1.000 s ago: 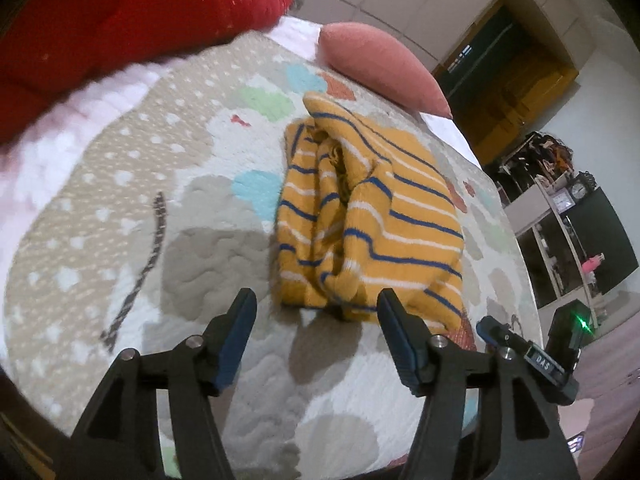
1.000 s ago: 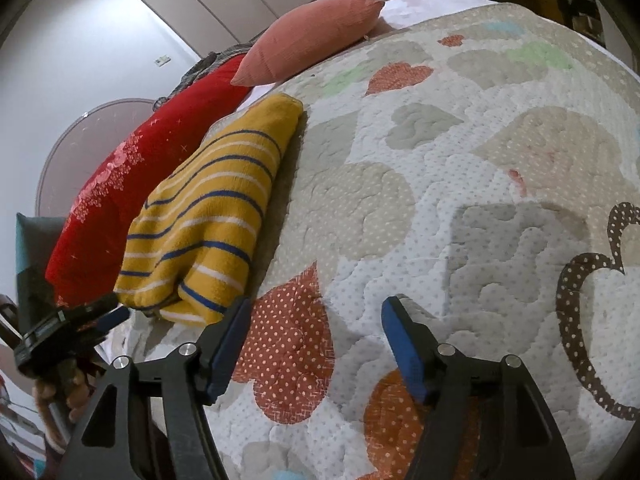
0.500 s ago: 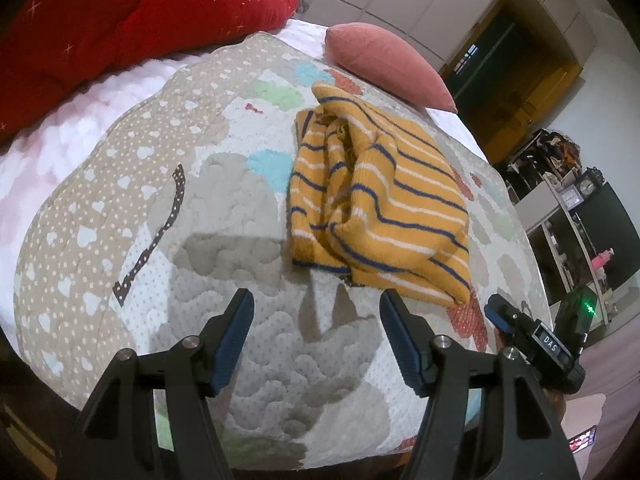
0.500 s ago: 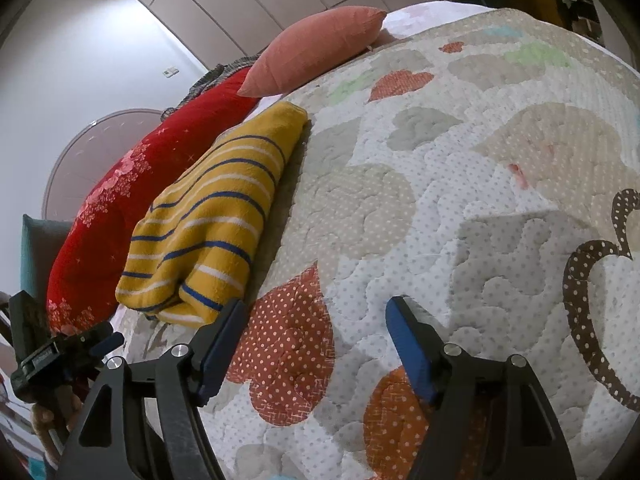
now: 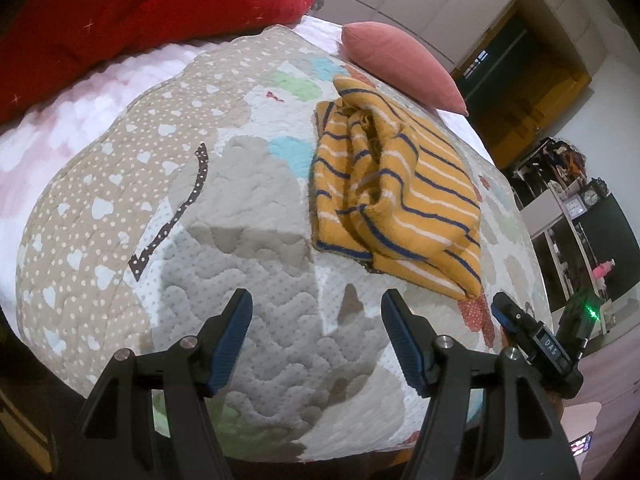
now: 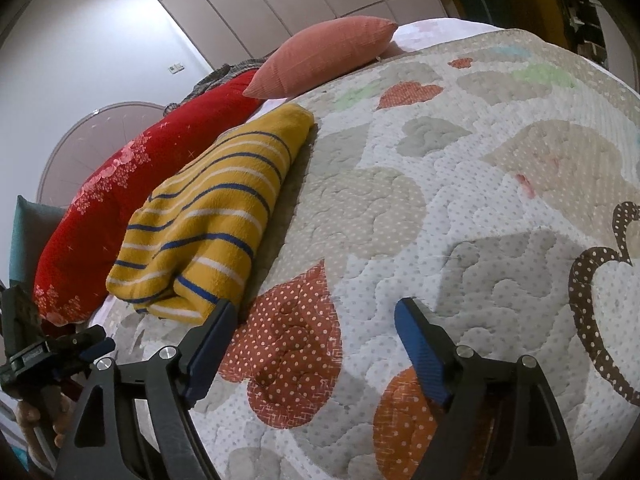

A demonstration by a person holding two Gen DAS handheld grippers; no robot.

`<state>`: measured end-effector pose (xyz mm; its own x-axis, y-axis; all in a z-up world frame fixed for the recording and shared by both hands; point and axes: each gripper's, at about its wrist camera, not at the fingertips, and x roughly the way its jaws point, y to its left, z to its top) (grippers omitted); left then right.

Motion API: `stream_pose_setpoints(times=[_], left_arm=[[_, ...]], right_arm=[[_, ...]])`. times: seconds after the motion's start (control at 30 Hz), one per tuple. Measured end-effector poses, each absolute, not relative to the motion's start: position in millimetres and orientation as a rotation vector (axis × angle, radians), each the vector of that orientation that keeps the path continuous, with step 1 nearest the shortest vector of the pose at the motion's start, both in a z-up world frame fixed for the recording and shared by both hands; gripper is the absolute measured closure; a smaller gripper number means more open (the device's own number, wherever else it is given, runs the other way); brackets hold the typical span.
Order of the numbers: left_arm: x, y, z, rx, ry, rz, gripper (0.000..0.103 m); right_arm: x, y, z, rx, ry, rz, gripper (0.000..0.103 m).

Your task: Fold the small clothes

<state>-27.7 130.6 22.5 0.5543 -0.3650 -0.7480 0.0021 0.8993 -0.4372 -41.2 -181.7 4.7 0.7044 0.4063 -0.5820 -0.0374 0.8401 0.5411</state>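
Observation:
A folded yellow garment with blue and white stripes [image 5: 400,200] lies bundled on the heart-patterned quilt [image 5: 248,288]. My left gripper [image 5: 318,320] hovers over the quilt short of the garment's near edge, open, with nothing between its blue pads. In the right wrist view the same garment [image 6: 212,216] lies up and to the left of my right gripper [image 6: 316,332]. Its jaws are opening over a red dotted heart patch, with nothing between them, and its left fingertip [image 6: 218,320] is close to the garment's corner. Each gripper shows at the edge of the other's view.
A long red pillow [image 5: 132,12] and a pink cushion [image 5: 400,60] lie at the head of the bed. The quilt's near edge [image 5: 280,452] drops off below my left gripper. Shelves and a dark cabinet [image 5: 580,216] stand beyond the bed's right side.
My left gripper has drawn back from the garment, which now lies farther from its fingers. The right gripper's jaws have spread wider; it has barely moved.

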Motion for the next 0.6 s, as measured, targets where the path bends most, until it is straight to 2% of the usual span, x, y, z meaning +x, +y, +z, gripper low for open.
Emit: stream_pose_setpoints(times=[0.4,0.6], left_arm=[[-27,140,42,-0.404,0.92,-0.202,0.037],[6,132,61,-0.358,0.885,-0.23,0.032]], right_arm=[[-31,-183,14,0.54,0.799,0.27,0.015],[-6,-173,31,0.545,0.803,0.31,0.015]])
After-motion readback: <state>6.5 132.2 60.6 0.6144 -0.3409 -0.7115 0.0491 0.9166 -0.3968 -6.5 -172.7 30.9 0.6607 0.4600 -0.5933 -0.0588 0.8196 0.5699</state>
